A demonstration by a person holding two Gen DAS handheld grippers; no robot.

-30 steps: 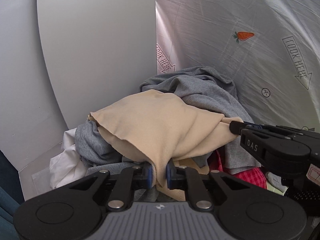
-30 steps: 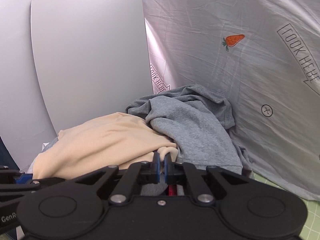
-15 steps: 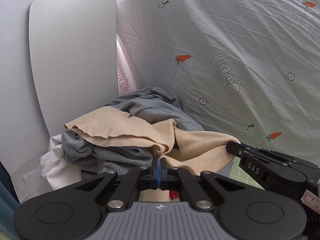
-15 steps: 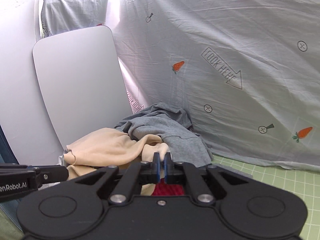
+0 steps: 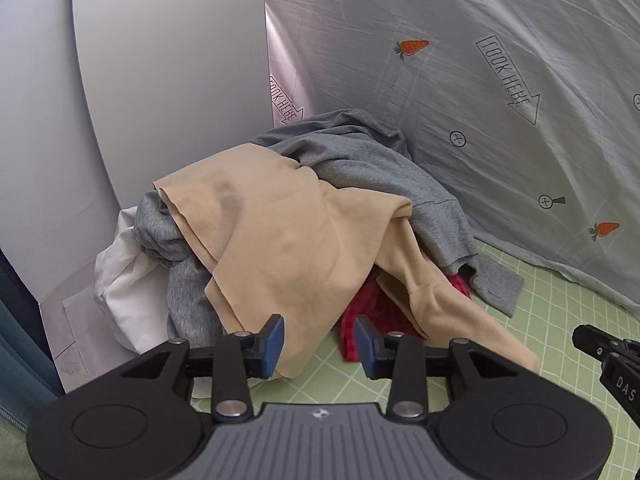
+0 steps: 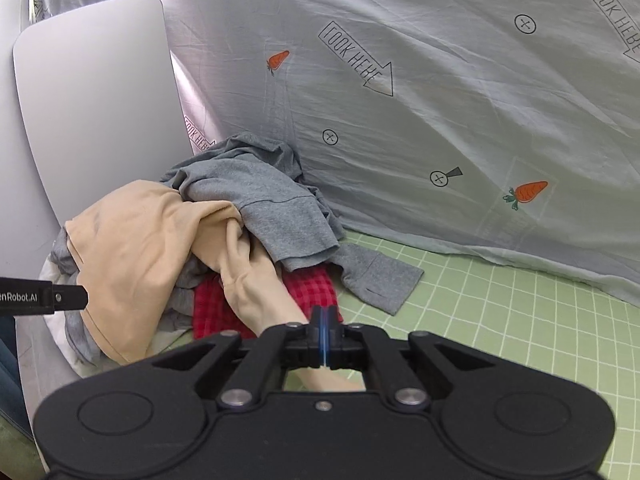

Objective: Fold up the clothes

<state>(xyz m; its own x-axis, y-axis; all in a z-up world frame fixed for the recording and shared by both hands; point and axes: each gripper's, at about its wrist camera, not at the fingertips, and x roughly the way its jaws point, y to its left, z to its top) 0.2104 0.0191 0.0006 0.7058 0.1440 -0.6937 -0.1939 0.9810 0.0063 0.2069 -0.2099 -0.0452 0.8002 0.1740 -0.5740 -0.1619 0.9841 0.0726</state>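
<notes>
A beige garment (image 5: pixel 280 236) lies over a pile of clothes in the corner, with a grey sweatshirt (image 5: pixel 372 168), a red checked piece (image 5: pixel 372 316) and white cloth (image 5: pixel 124 264) under and around it. My left gripper (image 5: pixel 318 344) is open and empty, its blue pads just in front of the beige hem. My right gripper (image 6: pixel 325 334) is shut on a beige sleeve (image 6: pixel 264 292) that stretches from the pile down to its jaws. The grey sweatshirt (image 6: pixel 256 188) and red piece (image 6: pixel 308 288) also show in the right wrist view.
A green grid mat (image 6: pixel 500 308) covers the table. A pale printed sheet (image 6: pixel 440 80) hangs behind the pile. A grey rounded board (image 5: pixel 160 72) leans at the left. Dark blue fabric (image 5: pixel 16 344) is at the far left edge.
My left gripper has opened and let go of the beige garment. My right gripper has pulled back, drawing the beige sleeve out over the mat.
</notes>
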